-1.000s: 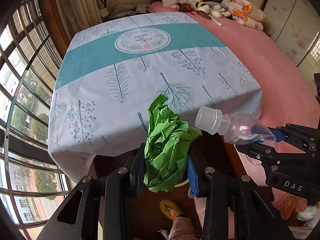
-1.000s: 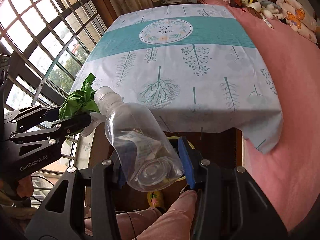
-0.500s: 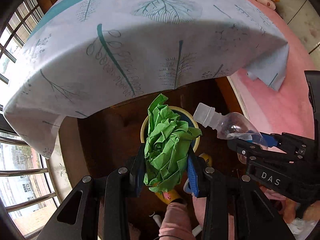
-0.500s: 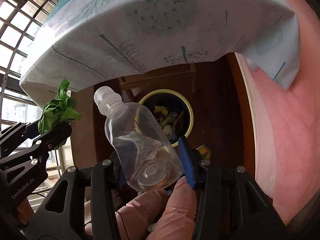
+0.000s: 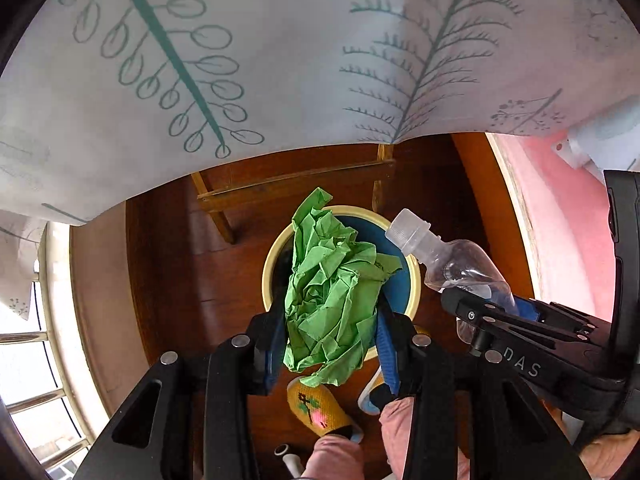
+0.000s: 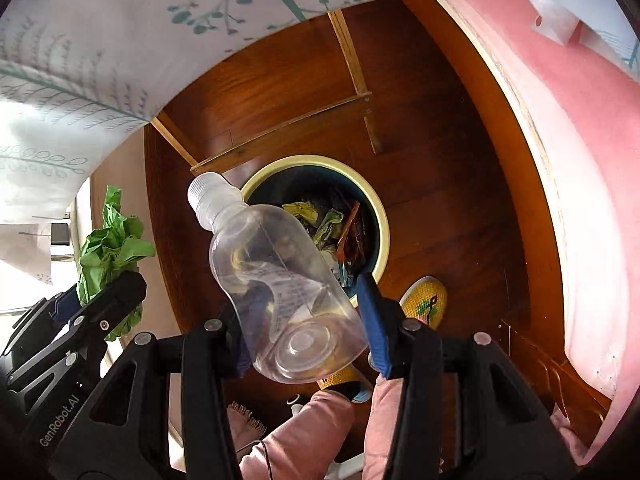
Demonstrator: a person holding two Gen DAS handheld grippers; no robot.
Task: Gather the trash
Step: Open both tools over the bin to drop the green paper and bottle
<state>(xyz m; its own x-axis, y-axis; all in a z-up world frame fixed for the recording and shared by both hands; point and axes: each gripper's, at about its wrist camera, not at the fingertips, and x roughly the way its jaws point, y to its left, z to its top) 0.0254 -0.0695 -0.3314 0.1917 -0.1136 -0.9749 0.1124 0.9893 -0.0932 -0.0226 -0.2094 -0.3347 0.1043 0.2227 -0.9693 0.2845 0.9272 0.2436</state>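
Crumpled green paper (image 5: 332, 300) (clear plastic bottle (image 6: 280, 296))

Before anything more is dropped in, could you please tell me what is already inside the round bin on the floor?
The round bin holds crumpled wrappers and an orange utensil. The clear bottle covers its near left part, so anything there and the bottom stay unseen.

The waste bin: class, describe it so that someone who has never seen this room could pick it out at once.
Look at the dark wooden floor below the hanging edge of the leaf-print cloth, beside the pink bed. The waste bin stands there, seen from above. It is the only round thing there, with a pale yellow rim, a dark blue inside and wrappers in it.
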